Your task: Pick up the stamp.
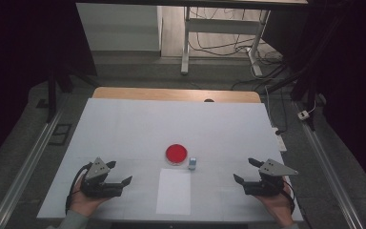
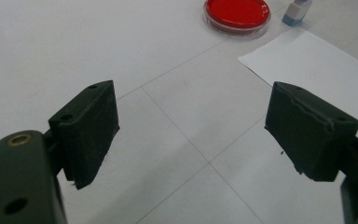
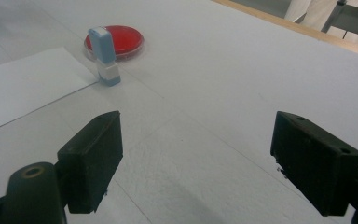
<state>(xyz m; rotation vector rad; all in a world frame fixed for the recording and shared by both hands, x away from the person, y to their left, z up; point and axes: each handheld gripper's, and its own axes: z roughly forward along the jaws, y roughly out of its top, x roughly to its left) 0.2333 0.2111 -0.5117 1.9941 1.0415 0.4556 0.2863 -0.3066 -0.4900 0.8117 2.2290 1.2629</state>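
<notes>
Stamp (image 2: 297, 11) cut off — both claws gape, empty.

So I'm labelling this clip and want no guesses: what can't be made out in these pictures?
- Small blue and white block: its purpose and any marking are too small to tell; cut off by the top edge in the left gripper view.
- Red round dish: whether it has a lid, too small in the high view; the block covers part of it in the right gripper view.
- White sheet: any print, too faint to tell.
</notes>
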